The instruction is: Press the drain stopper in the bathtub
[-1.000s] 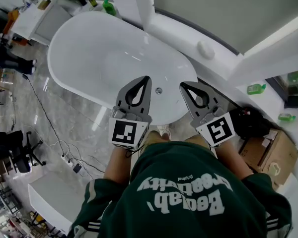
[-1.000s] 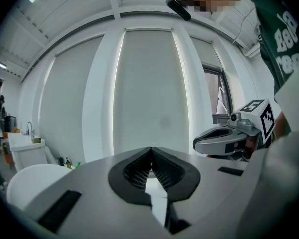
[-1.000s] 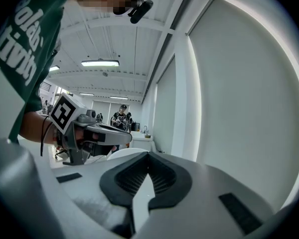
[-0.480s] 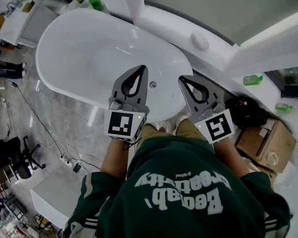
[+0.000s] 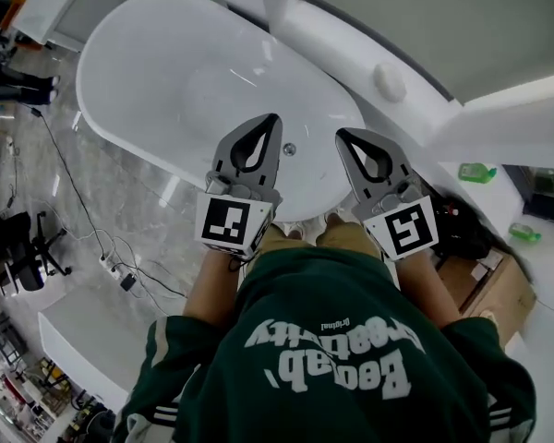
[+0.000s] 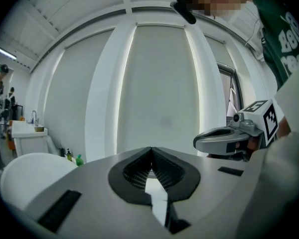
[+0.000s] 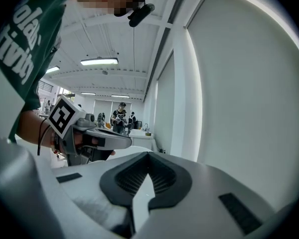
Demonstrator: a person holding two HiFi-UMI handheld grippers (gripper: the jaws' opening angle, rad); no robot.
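Stopper [image 5: 289, 149] looks unpressed, so the whole job is left. Bathtub [image 5: 166, 72] fills the upper left. Sweatshirt [image 5: 258, 404] at the bottom bears upside-down white lettering, not surely readable. Left tongs [image 5: 274, 118] and right tongs [image 5: 341, 135] hang mid-frame, both closed on nothing; the stopper shows between them on the tub floor, untouched.

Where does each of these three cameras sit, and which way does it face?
Head view: on the person's head, facing steeply down into the bathtub with its drain stopper; shows green shirt, left gripper and right gripper.
Left gripper view: on the left gripper, facing along its shut jaws at a white wall; jaws and shirt show.
Right gripper view: on the right gripper, facing along its shut jaws beside the wall; jaws and shirt show.
Shared: each gripper view catches the other gripper; the head view both.
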